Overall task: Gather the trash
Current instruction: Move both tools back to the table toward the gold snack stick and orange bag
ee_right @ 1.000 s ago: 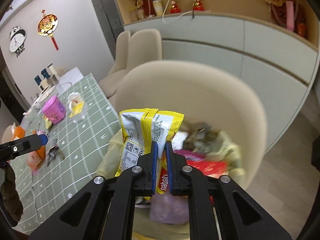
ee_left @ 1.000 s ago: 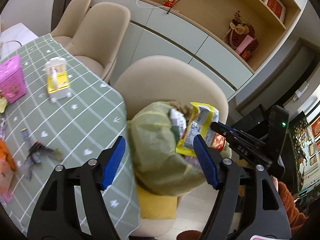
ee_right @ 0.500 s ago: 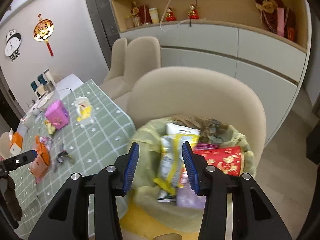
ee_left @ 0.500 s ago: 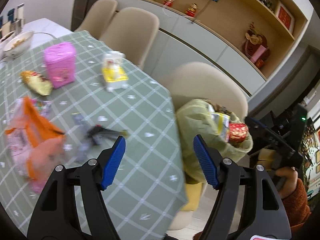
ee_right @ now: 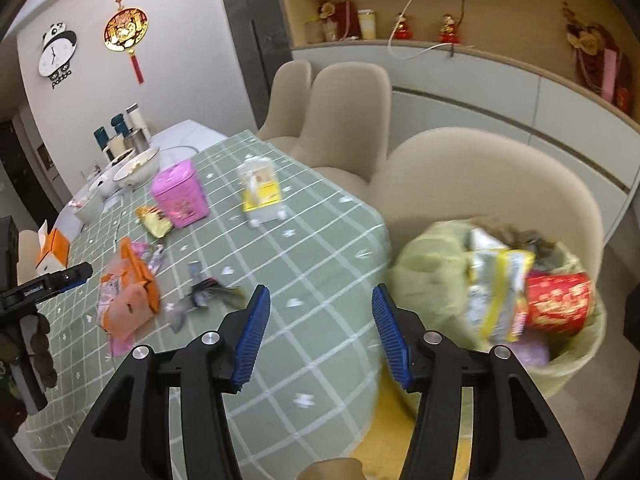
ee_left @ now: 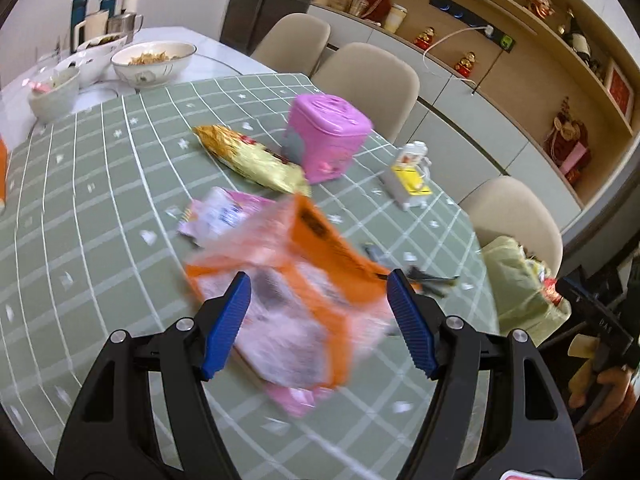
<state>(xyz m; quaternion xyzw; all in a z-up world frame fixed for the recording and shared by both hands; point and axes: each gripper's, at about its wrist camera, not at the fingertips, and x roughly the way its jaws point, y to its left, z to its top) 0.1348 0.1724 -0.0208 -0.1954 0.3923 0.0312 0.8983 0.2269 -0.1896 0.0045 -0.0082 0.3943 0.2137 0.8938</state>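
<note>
Left hand-held gripper (ee_left: 319, 322): black plastic frame w/ triangular cut-outs, two ribbed blue pads (ee_left: 226, 322), round silver screws at the finger joints. Right hand-held gripper (ee_right: 320, 338): same build, black arms, ribbed blue pads (ee_right: 251, 336), silver screws. In left wrist view the right unit's black body shows small white lettering, unreadable. The person's hand (ee_left: 600, 388) shows at the lower right edge there w/ a fuzzy rust-orange sleeve cuff.
</note>
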